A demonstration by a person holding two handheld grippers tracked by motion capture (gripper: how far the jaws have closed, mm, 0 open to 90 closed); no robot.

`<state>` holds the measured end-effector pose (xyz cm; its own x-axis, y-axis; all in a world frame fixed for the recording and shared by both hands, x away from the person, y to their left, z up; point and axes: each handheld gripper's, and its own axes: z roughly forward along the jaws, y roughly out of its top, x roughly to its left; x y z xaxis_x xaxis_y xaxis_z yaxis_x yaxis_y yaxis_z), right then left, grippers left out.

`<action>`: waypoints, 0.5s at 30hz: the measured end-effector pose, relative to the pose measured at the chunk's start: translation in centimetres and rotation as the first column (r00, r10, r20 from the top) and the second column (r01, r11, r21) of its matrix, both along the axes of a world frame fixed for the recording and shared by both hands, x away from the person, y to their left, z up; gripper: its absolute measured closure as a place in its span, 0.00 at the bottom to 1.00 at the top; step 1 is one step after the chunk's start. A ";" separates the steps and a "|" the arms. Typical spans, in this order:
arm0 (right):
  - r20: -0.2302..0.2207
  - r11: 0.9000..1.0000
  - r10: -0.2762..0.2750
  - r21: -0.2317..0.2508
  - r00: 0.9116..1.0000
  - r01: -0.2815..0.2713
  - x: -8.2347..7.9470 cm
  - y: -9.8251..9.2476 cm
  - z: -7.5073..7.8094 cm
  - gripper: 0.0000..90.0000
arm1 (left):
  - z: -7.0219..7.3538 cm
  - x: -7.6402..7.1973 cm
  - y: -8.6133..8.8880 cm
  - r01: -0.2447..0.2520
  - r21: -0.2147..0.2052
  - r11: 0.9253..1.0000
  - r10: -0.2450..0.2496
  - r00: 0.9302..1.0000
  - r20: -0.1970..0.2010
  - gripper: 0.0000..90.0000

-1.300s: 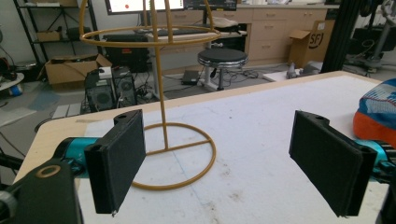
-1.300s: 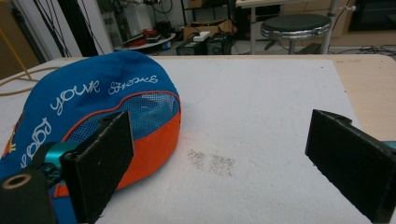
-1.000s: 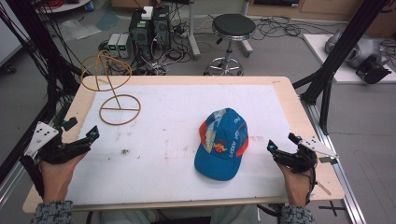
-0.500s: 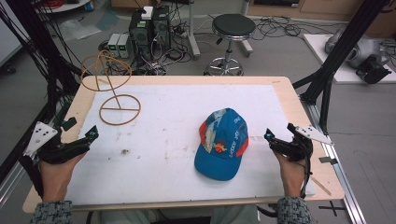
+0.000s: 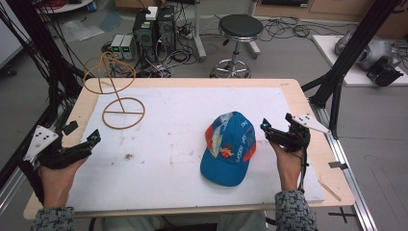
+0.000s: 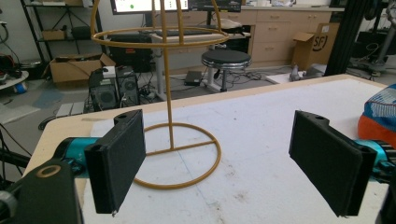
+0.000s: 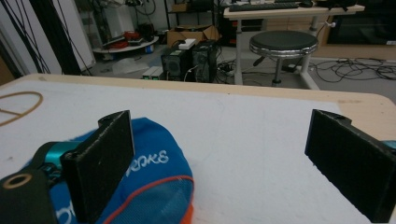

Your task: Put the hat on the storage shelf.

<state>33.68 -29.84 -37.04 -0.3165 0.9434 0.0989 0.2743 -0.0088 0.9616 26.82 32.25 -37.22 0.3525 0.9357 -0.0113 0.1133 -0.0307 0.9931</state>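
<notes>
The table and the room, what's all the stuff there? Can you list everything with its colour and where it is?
Cap: one, blue with orange and white, on the table right of the middle.
Wire stand: one, gold, upright at the table's far left corner.
Table: one, white mat on a wooden top.
Stool: one, black seat with chrome legs, on the floor beyond the table.
Computer boxes: two, black, on the floor left of the stool.
Cardboard boxes: several, brown, by the shelves behind.
Left gripper: one, black, jaws open, at the table's left edge, facing the stand.
Right gripper: one, black, jaws open, beside the cap's right edge.
Hands: two, one holding each gripper.
</notes>
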 end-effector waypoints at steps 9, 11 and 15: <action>0.005 0.998 0.044 -0.034 0.999 -0.044 1.9 3.4 0.4 0.17 | 0.0 0.0 -0.1 0.002 0.003 1.000 -0.002 1.000 0.001 0.21; 0.009 0.998 0.050 -0.023 0.999 -0.050 2.2 4.1 0.3 0.18 | 0.0 0.0 -0.1 0.002 0.003 1.000 -0.002 1.000 0.000 0.21; -0.021 0.998 0.057 -0.007 0.998 -0.058 2.9 5.1 -0.2 0.20 | 0.0 0.1 -0.1 0.003 0.003 1.000 -0.003 1.000 0.000 0.21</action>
